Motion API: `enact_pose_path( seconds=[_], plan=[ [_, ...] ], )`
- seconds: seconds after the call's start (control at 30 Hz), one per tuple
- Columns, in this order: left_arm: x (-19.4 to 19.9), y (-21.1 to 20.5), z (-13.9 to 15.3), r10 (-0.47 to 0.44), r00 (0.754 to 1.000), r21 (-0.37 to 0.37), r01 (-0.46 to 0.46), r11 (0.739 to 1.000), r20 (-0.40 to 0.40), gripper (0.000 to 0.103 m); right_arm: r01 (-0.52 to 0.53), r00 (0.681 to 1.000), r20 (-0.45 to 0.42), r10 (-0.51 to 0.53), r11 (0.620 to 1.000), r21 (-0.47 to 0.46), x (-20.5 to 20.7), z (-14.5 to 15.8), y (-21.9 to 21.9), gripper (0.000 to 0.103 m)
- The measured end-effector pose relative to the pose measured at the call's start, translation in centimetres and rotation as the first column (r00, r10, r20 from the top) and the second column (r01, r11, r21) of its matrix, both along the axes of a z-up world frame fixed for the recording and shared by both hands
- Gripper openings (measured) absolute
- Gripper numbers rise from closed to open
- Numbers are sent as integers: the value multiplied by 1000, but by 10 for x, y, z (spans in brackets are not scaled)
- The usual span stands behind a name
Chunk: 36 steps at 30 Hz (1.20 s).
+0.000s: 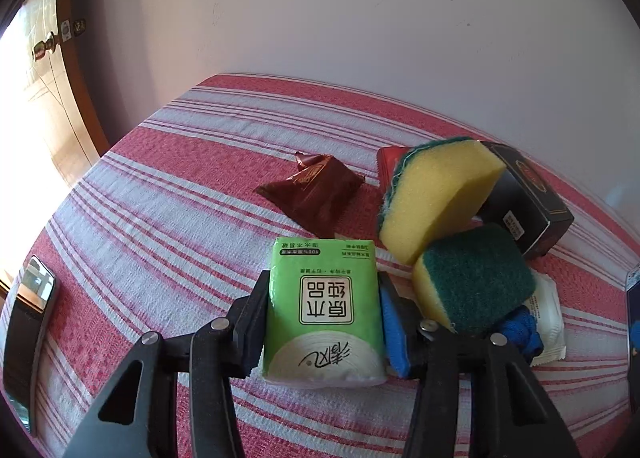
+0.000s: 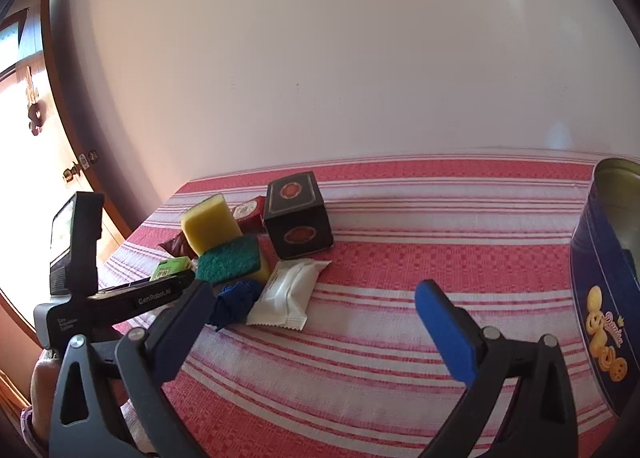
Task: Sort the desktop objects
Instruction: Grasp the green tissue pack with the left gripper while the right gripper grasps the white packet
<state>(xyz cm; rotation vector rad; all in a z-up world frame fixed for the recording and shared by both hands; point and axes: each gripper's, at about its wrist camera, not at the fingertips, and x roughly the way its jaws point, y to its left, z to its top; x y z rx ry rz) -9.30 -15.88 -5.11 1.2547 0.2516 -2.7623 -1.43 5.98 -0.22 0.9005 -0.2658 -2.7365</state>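
My left gripper (image 1: 323, 290) is shut on a green tissue pack (image 1: 323, 310), held between its fingers just above the striped cloth; the pack's end also shows in the right wrist view (image 2: 171, 267). To its right lie two yellow-green sponges: one tilted up (image 1: 440, 194), one flat with the green side up (image 1: 476, 278). A brown foil packet (image 1: 312, 190), a black box (image 1: 520, 198), a white sachet (image 2: 286, 294) and a blue cloth wad (image 2: 236, 302) lie around them. My right gripper (image 2: 316, 314) is open and empty over bare cloth.
A blue cookie tin (image 2: 608, 290), open on top, stands at the right edge. A red box (image 2: 250, 212) sits behind the sponges. The red-and-white striped cloth (image 2: 400, 218) covers the table against a white wall. A door is at the left.
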Motion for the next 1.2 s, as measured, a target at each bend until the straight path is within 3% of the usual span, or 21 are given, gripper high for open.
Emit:
enact_pose_path(
  seconds=[0.07, 0.13, 0.27, 0.33, 0.5, 0.6, 0.63, 0.73, 1.0, 1.2],
  plan=[
    [5, -4, 6, 22, 998, 24, -20, 999, -51, 52, -9, 1000, 29, 8, 999, 33, -6, -4, -6, 93],
    [13, -2, 17, 32, 992, 1, -32, 999, -124, 52, -23, 998, 67, 18, 997, 73, -14, -9, -14, 83],
    [29, 11, 37, 16, 961, -120, -51, 991, -277, 52, -49, 988, 151, 36, 995, 84, -33, -22, -26, 77],
    [30, 13, 41, -3, 952, -132, -40, 990, -307, 52, -49, 983, 179, 34, 995, 82, -42, -26, -31, 77],
    [25, 12, 38, -8, 959, -137, -32, 990, -285, 52, -62, 971, 240, 25, 987, 149, -63, -35, -55, 76],
    [32, 12, 41, -6, 960, -130, -32, 991, -280, 52, -69, 968, 249, 0, 960, 270, -69, -38, -74, 77],
    [34, 13, 41, -4, 960, -131, -34, 991, -281, 52, -70, 969, 247, -5, 953, 294, -69, -38, -78, 72],
    [32, 12, 39, -3, 961, -130, -34, 991, -278, 52, -67, 973, 233, 1, 958, 280, -67, -35, -75, 44],
    [36, 16, 39, -1, 961, -135, -38, 990, -278, 52, -50, 976, 217, 21, 991, 126, -58, -28, -39, 41],
    [40, 21, 41, -7, 957, -150, -38, 988, -290, 52, -15, 995, 95, 7, 996, 89, -31, -12, -22, 41]
  ],
)
